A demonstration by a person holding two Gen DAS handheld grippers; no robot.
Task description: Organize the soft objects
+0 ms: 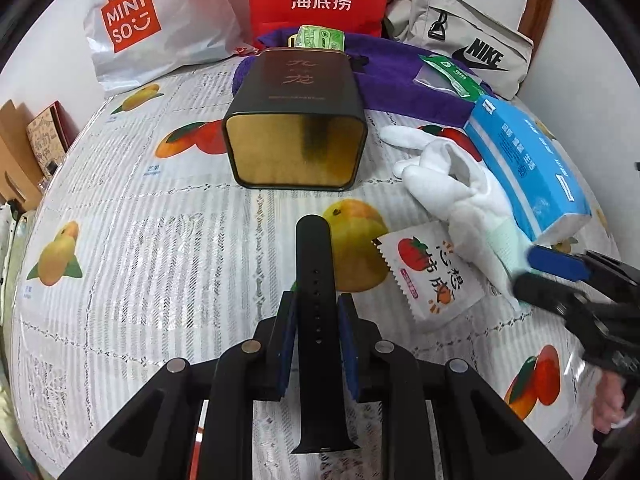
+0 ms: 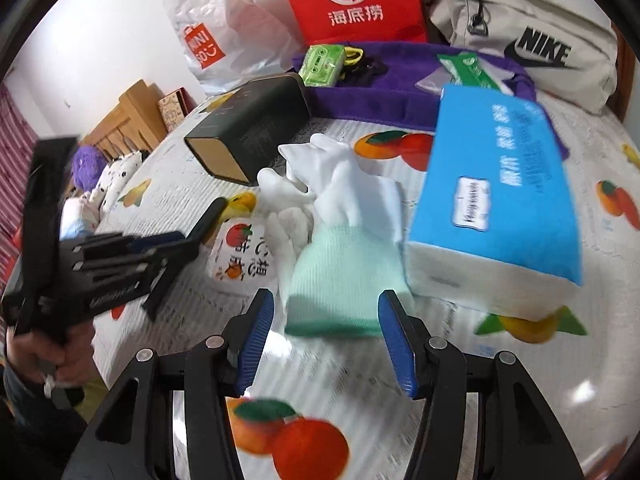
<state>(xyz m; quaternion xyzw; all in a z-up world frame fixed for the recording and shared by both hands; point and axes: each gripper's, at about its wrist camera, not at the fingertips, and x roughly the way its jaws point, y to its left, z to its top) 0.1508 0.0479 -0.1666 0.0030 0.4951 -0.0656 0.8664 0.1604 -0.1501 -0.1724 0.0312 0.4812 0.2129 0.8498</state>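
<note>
The fruit-printed bed cover (image 1: 140, 240) is carrying everything, and its soft surface is giving under the objects (a pressing gripper may drag the sheet along); behind, the purple towel (image 1: 400, 88) is lying along the back with small green packs on it. The blue tissue pack (image 2: 496, 184) is resting just beside the white glove (image 2: 344, 216), its corner touching or overlapping the glove, so a pull on the glove is risking to tip or shift the pack. The dark tin box (image 1: 294, 120) is lying on its side, mouth facing the left wrist camera, well apart from the glove; if it is the container, it may roll or slide when something is pushed inside.

The right gripper (image 2: 326, 340) is standing spread, its blue pads on both sides of the glove's green cuff without pressing it yet; the picture is blurred there, so the closing may catch only the cuff edge, and the limp fingers may then be trailing over the small snack sachet (image 1: 432, 276) and dragging it.

The left gripper (image 1: 316, 344) is clenched on the black watch strap (image 1: 314, 280), which is sticking out far in front; the long free end may bend or slip sideways (silicone is smooth) when it is meeting the tin's rim.
</note>
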